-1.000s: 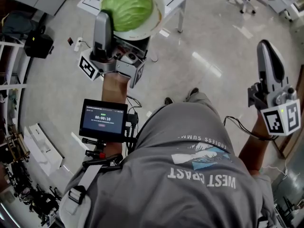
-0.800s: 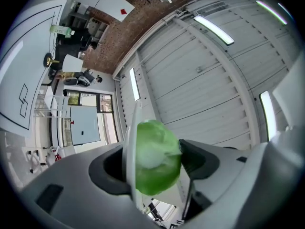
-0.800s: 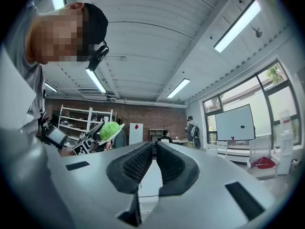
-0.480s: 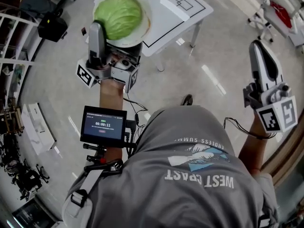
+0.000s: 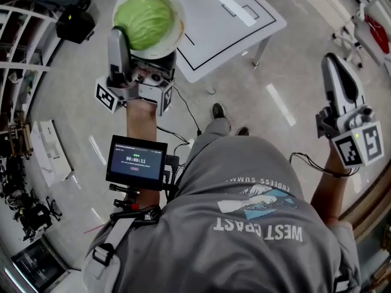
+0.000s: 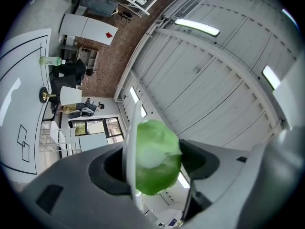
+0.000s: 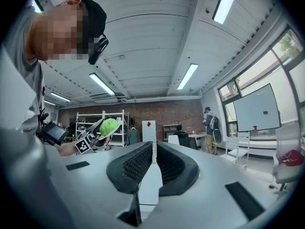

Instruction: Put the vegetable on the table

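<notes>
Two grippers show in the head view. The left gripper (image 5: 139, 52), up at 11 o'clock, is clamped on a white bowl (image 5: 178, 12) with the cabbage (image 5: 144, 21) sitting in it, so the veg is in the air, not on the table (image 5: 227, 26). A second ago the bowl was nearer 12 o'clock and only a strip of table showed; now most of the tabletop fills 12 to 1 o'clock. The right gripper (image 5: 335, 63) at 3 o'clock is pinched closed on nothing, roughly where it was. The small screen (image 5: 136, 162) rides the left forearm at 9 o'clock.

Left gripper view: the bowl's rim stands edge-on between the jaws, cabbage bulging toward the 3 o'clock pad.

Right gripper view: jaws together, nothing between them, bowl and cabbage tiny at 9 o'clock
</notes>
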Demonstrator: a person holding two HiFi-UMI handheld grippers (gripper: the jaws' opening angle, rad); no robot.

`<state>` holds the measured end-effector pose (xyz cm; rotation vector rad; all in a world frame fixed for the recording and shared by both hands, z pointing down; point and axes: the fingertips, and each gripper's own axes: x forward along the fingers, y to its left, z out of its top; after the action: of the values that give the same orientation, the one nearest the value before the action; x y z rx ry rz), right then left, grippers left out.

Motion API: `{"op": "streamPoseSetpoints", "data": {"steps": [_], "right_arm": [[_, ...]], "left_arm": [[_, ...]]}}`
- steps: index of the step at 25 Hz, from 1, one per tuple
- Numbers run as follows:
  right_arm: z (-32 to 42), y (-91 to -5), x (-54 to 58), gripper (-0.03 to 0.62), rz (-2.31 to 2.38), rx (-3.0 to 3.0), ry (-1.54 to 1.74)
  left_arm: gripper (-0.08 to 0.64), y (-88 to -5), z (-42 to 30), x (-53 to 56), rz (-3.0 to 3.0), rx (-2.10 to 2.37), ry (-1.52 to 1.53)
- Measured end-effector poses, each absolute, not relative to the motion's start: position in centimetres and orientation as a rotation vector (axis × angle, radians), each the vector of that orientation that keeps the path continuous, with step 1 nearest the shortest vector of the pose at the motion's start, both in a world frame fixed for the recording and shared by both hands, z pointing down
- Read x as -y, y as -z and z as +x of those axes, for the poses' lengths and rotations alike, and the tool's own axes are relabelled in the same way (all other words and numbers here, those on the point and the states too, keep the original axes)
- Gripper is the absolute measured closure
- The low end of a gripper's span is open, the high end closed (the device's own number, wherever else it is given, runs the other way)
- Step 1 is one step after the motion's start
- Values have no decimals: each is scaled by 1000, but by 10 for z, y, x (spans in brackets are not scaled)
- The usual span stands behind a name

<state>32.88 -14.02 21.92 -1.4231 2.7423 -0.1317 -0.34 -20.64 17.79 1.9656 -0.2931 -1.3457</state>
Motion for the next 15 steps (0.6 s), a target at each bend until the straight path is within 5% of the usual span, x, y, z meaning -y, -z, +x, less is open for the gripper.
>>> {"op": "streamPoseSetpoints", "data": {"steps": [15], "right_arm": [[330, -207, 88, 580, -1610, -2658, 22]], "left_arm": [[242, -175, 8, 220, 1950, 133, 1335]]}}
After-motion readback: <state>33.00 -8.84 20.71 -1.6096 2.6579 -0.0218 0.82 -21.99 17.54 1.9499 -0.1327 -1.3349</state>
